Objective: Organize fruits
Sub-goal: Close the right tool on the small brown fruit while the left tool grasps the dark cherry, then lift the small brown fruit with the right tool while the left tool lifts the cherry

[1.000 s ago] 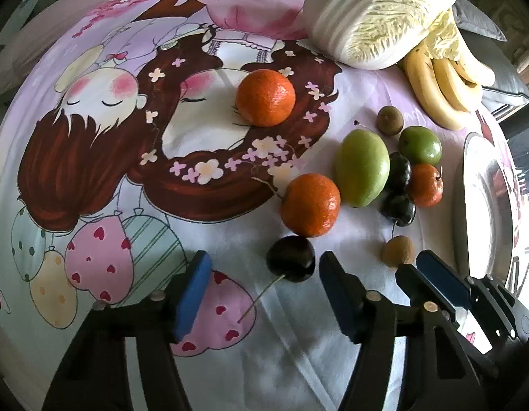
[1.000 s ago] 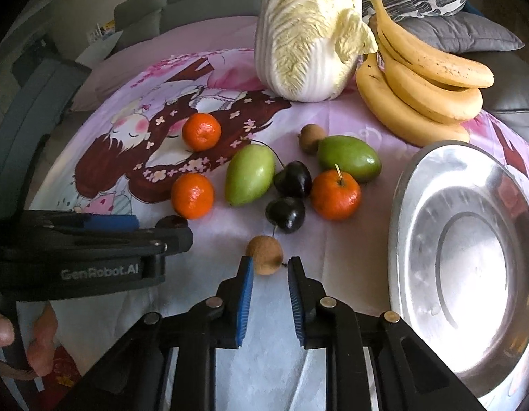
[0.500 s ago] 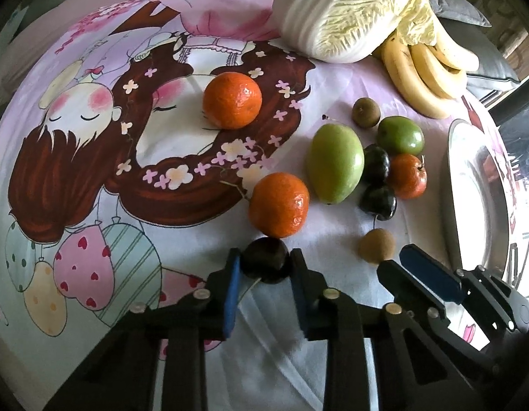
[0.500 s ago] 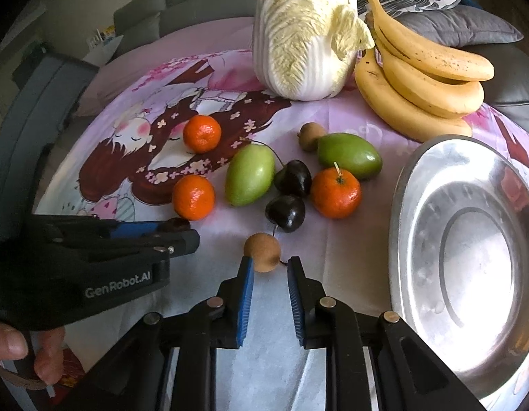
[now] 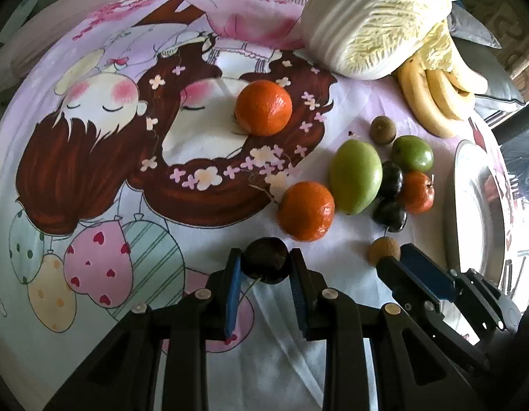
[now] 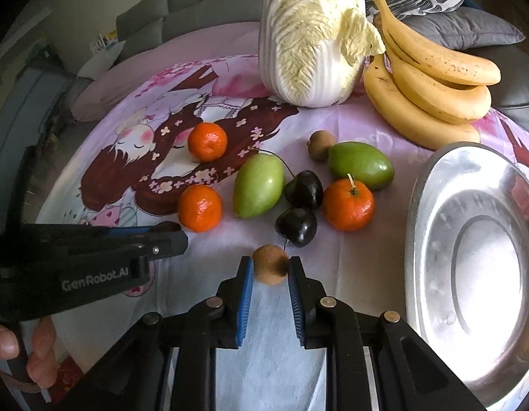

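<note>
Since the earlier frame, the left gripper (image 5: 265, 267) has closed from wide open: its fingers (image 5: 232, 286) now clamp a dark cherry (image 5: 265, 264) low over the cartoon-printed cloth (image 5: 93, 178) on the tabletop. The right gripper (image 6: 270, 270) has its fingers pressed on a small brown longan (image 6: 270, 263), just beside. Beyond them lie three oranges, the nearest (image 5: 305, 210) close to the cherry, two green mangoes, two more cherries and another longan. A silver plate (image 6: 469, 260) sits right; cabbage (image 6: 309, 34) and bananas (image 6: 432, 78) lie behind.
</note>
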Demonstrator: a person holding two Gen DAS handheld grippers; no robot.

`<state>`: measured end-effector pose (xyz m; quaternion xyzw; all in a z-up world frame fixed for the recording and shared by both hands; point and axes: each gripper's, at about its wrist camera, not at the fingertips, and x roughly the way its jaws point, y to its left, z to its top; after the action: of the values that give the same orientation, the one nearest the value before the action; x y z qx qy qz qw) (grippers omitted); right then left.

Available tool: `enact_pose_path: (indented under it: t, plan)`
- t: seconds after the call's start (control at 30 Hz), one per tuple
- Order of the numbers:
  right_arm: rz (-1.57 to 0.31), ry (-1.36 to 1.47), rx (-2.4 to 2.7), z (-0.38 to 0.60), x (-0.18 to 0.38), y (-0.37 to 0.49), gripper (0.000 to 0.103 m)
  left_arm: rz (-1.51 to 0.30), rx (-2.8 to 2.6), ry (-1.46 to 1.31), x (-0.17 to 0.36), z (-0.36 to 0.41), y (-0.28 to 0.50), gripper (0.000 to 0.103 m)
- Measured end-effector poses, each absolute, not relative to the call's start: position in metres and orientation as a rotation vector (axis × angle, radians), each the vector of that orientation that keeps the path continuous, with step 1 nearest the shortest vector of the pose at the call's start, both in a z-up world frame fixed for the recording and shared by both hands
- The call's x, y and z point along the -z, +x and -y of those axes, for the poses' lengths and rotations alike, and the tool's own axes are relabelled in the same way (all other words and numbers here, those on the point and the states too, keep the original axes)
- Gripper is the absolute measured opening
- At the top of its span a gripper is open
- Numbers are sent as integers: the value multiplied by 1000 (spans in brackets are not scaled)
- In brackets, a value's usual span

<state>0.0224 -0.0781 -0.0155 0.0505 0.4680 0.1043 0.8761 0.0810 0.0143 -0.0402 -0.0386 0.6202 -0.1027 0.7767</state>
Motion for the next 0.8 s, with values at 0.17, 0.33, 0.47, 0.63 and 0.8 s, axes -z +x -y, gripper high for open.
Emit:
enact_pose_path:
  t: [0.17, 0.33, 0.47, 0.63, 0.8]
  plan:
    - [-976, 87, -222, 73, 19, 26, 29, -1344, 221, -73, 41, -18, 80, 28]
    - [-973, 87, -217, 71, 23, 28, 34, -1346, 217, -70, 45, -12, 79, 28]
    - [-959, 96, -220, 72, 20, 27, 34, -1348, 217, -69, 45, -12, 79, 28]
    - [-918, 71, -245, 67, 12, 24, 34, -1349, 211, -84, 46, -17, 80, 28]
    - [-902, 46, -264, 61, 11, 25, 34, -1351, 202, -96, 46, -25, 81, 28]
